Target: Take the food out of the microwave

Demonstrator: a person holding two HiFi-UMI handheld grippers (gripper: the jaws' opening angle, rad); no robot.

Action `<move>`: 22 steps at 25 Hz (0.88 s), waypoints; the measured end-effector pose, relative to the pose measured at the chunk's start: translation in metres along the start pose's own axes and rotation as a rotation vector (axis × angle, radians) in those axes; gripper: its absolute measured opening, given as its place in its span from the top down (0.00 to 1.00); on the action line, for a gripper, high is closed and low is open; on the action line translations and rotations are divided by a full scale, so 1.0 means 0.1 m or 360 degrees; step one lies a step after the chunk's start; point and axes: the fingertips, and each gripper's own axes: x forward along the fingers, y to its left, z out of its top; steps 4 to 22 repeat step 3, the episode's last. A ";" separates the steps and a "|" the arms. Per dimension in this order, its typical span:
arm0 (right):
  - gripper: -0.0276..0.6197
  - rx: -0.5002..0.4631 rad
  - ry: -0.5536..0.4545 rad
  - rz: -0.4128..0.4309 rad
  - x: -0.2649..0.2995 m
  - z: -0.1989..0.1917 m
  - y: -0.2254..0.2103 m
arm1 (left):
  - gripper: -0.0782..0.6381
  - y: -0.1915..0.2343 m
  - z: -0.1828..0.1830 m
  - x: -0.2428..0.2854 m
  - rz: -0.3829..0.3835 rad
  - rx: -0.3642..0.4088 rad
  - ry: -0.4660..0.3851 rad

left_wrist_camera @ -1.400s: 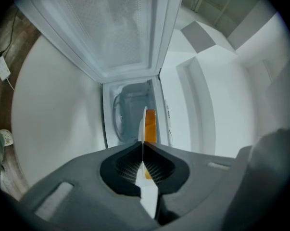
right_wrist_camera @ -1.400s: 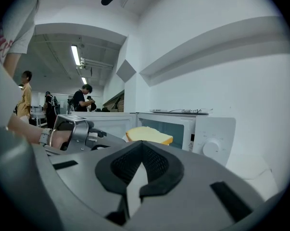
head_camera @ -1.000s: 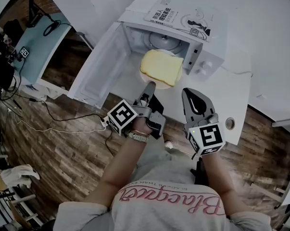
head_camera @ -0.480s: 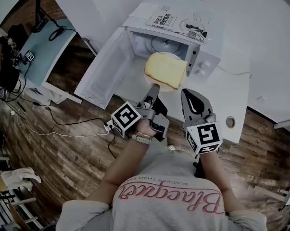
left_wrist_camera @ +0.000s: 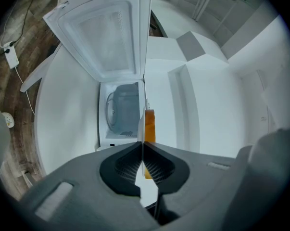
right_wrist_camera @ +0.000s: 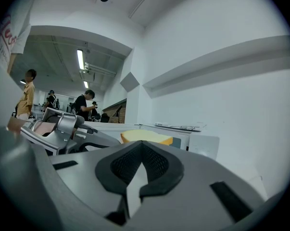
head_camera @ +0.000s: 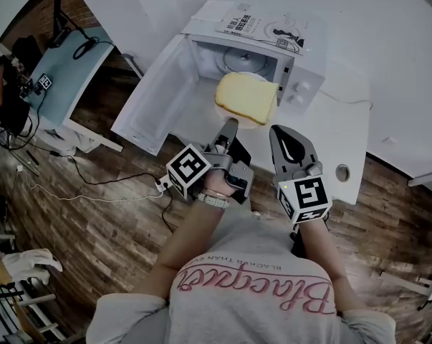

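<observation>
Left gripper clamped on the rim of a plate carrying a slice of bread, held before the open microwave, right gripper closed on nothing, just alongside

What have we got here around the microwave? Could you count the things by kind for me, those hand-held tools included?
microwave: 1
plate: 1
slice of bread: 1
booklet: 1
grippers: 2, the left gripper and the right gripper
Total: 6
</observation>
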 end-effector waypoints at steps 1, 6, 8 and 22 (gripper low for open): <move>0.94 -0.0001 0.0000 0.0007 -0.02 -0.01 0.01 | 0.87 0.00 -0.01 -0.01 0.0002 -0.0003 -0.0002; 0.94 0.0000 0.0001 0.0025 -0.05 -0.02 0.03 | 0.87 0.01 -0.03 -0.03 0.0005 -0.0009 -0.0007; 0.94 0.0000 0.0001 0.0025 -0.05 -0.02 0.03 | 0.87 0.01 -0.03 -0.03 0.0005 -0.0009 -0.0007; 0.94 0.0000 0.0001 0.0025 -0.05 -0.02 0.03 | 0.87 0.01 -0.03 -0.03 0.0005 -0.0009 -0.0007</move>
